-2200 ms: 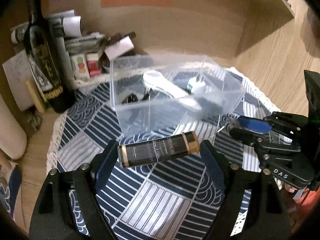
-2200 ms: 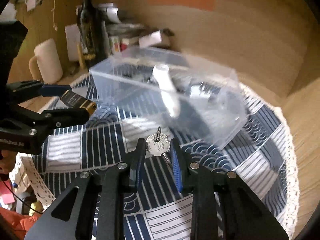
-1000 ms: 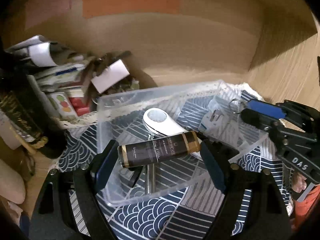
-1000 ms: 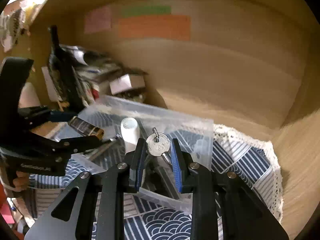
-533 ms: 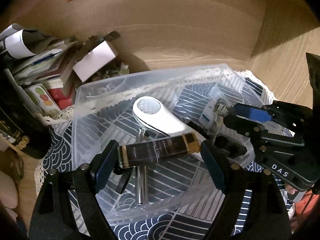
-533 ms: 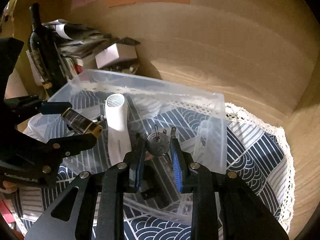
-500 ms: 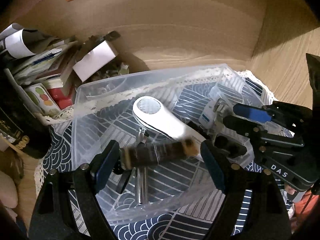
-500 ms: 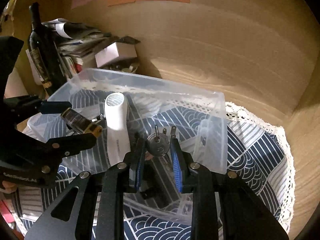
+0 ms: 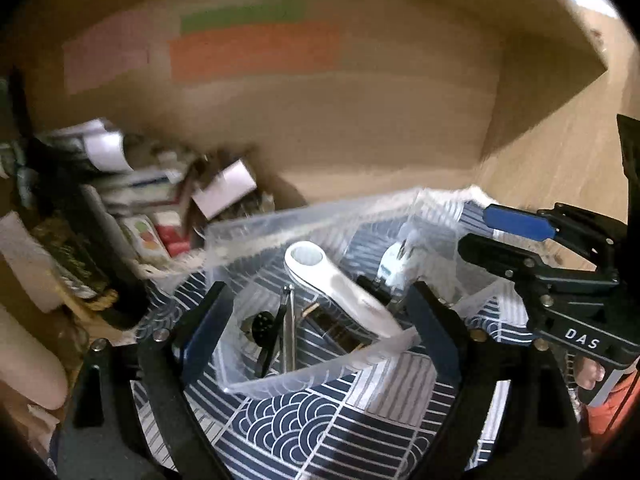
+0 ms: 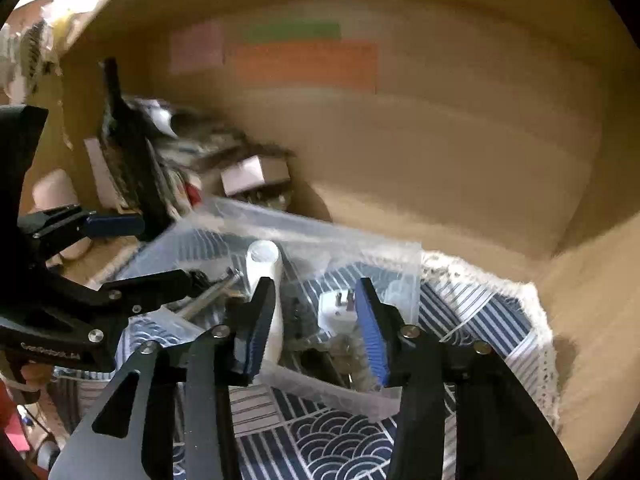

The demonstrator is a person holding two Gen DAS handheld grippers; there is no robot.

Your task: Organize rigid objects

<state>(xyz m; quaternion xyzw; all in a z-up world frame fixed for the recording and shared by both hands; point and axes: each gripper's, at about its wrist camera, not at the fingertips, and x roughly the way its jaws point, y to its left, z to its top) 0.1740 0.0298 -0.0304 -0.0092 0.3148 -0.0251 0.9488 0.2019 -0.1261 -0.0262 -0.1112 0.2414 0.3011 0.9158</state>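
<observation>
A clear plastic bin (image 9: 320, 376) (image 10: 340, 394) sits on a navy patterned cloth (image 9: 304, 428). Inside lie a white handled tool (image 9: 340, 284) (image 10: 264, 264), a white plug adapter (image 9: 394, 266) (image 10: 338, 314), a metal rod (image 9: 289, 328) and a dark brown bottle with gold bands (image 9: 332, 330), partly hidden under the white tool. The key is not clearly visible. My left gripper (image 9: 316, 324) is open and empty just above the bin's near side. My right gripper (image 10: 316, 328) is open and empty over the bin; it also shows in the left wrist view (image 9: 504, 236).
A dark wine bottle (image 10: 128, 152), stacked papers and small boxes (image 9: 160, 200) crowd the back left by the wooden wall. A cream mug (image 10: 56, 196) stands at the left. The cloth's lace edge (image 10: 536, 320) and bare wooden desk lie to the right.
Both grippers opened over the bin. The brown bottle dropped from the left one and the key from the right one into the bin. Both grippers then lifted a little.
</observation>
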